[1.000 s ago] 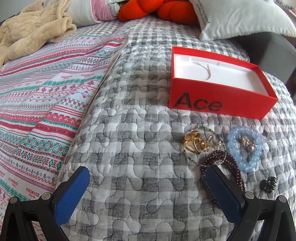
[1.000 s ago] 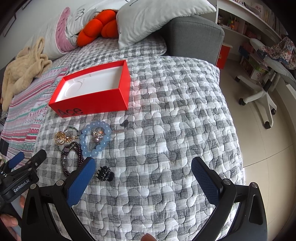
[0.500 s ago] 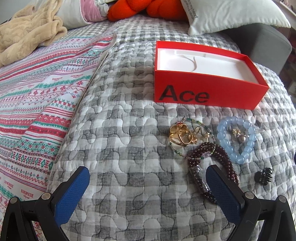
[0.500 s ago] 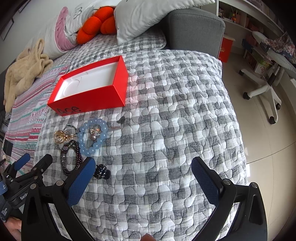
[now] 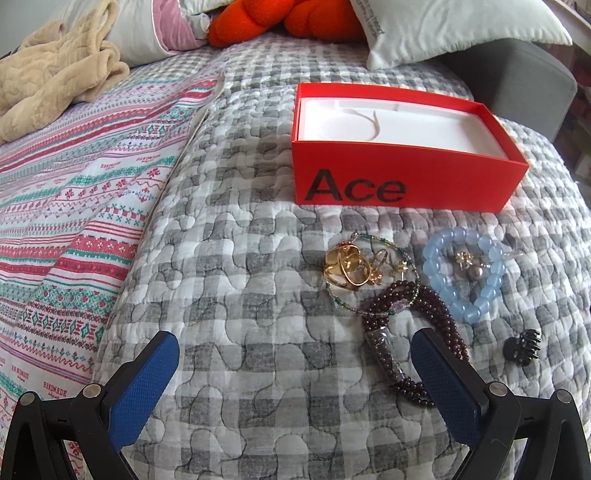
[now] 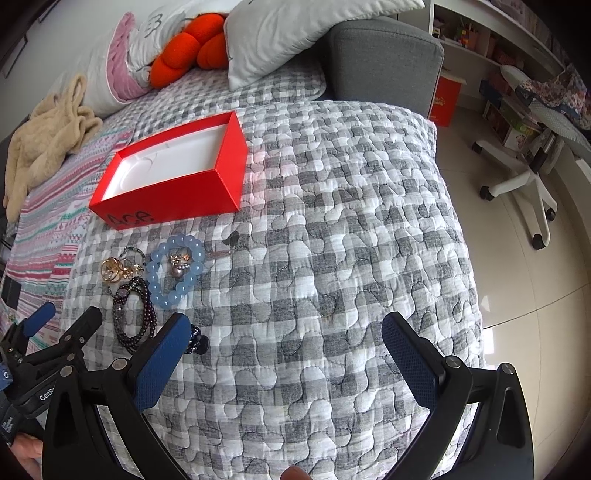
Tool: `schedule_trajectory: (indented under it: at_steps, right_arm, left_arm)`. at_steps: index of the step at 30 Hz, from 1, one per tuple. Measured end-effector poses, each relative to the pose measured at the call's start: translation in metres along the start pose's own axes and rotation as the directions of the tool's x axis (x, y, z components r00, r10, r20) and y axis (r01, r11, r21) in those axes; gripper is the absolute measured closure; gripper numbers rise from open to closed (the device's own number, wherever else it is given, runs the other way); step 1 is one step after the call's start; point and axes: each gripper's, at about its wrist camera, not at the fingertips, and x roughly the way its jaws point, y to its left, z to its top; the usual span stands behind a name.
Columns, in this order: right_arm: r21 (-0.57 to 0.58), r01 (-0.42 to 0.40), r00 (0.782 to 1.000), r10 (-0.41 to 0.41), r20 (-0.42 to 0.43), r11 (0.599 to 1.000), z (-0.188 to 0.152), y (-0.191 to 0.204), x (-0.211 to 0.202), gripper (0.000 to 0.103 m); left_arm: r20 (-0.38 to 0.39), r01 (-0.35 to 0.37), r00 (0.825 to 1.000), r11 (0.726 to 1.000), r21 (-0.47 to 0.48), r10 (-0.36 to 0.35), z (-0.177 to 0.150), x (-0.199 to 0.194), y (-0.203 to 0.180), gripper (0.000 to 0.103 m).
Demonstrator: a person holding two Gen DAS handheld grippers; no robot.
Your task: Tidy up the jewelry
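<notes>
An open red box [image 5: 406,177] marked "Ace", white inside, stands on the grey checked quilt; it also shows in the right wrist view [image 6: 173,184]. In front of it lie a gold ring cluster [image 5: 347,267], a dark red bead bracelet [image 5: 402,328], a light blue bead bracelet [image 5: 465,273] around small earrings, and a black hair claw [image 5: 522,347]. My left gripper [image 5: 295,354] is open and empty, low over the quilt, its right finger beside the dark red beads. My right gripper [image 6: 284,336] is open and empty, to the right of the jewelry [image 6: 173,273].
A striped patterned blanket [image 5: 74,221] covers the bed's left side, with a beige throw [image 5: 48,92], orange cushion [image 5: 277,18] and white pillows behind. A grey headboard block [image 6: 384,55] stands beyond. The bed's edge drops to a tiled floor with an office chair [image 6: 528,177].
My left gripper has moved right and nearer the jewelry, so the box and bracelets look larger. My right gripper has drifted slightly; both stay open.
</notes>
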Motion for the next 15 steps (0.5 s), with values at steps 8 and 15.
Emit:
schedule_trajectory:
  at_steps: [8, 15]
  right_arm:
    - [-0.006, 0.001, 1.000, -0.001, -0.001, 1.000, -0.0007, 0.0007, -0.0007, 0.000]
    - [-0.005, 0.001, 1.000, -0.001, -0.001, 1.000, -0.0011, 0.0010, -0.0005, 0.000]
  left_arm:
    - [0.003, 0.004, 1.000, 1.000, 0.006, -0.004, 0.0001, -0.0007, -0.0012, 0.000]
    - [0.005, 0.004, 1.000, 1.000, 0.007, -0.004, 0.0002, -0.0011, -0.0021, 0.000]
